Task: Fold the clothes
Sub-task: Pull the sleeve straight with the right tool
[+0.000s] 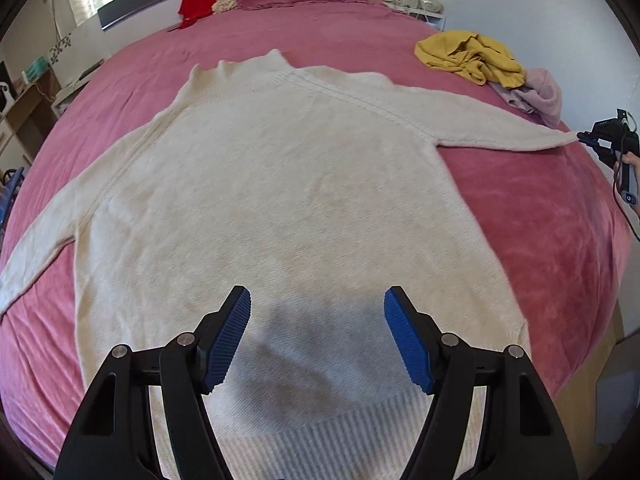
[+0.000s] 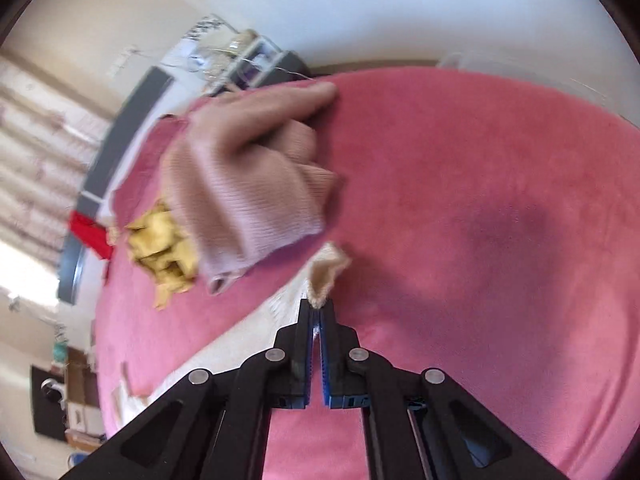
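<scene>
Sweater (image 1: 280, 200) flat on bed (image 1: 540, 208), right gripper (image 2: 318, 312) pinching its cuff (image 2: 326, 276)

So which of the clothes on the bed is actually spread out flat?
The cream sweater; the yellow garment and pink garment lie crumpled beside it.

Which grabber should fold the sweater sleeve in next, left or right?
Right, probably. The right gripper is already shut on the cuff of the cream sweater, so it could carry that sleeve across. The left gripper hangs open above the hem, holding nothing, far from that cuff.
</scene>
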